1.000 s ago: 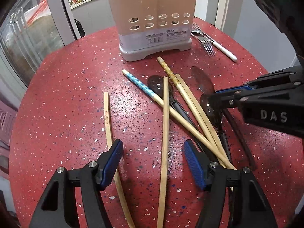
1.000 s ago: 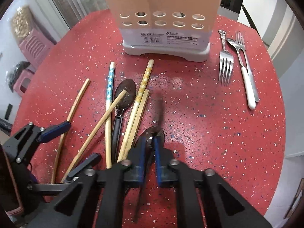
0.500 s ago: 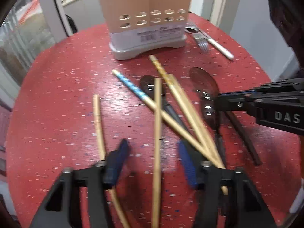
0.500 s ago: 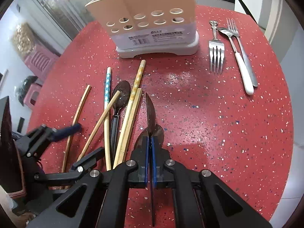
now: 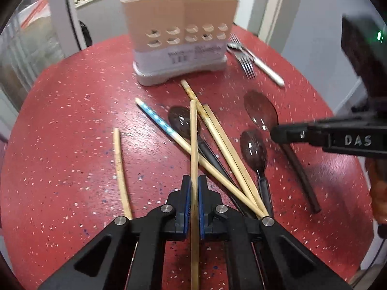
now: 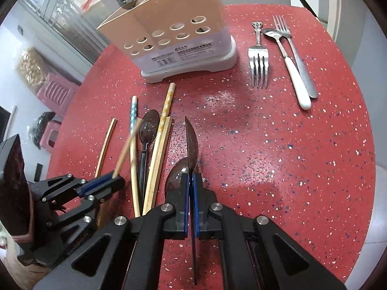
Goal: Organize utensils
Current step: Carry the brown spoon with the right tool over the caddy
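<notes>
My left tool (image 5: 192, 201) has just clamped a bamboo chopstick (image 5: 193, 145) at frame centre; my right tool (image 6: 191, 191) keeps its pinch on a dark spoon (image 6: 191, 142), both bound for the holder (image 6: 174, 36).

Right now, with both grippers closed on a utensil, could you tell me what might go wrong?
1. The left gripper pinches a plain chopstick lying across the patterned chopsticks and a dark spoon; lifting could drag them.
2. The right gripper clamps its brown spoon edge-on, so it might twist or slip.
</notes>
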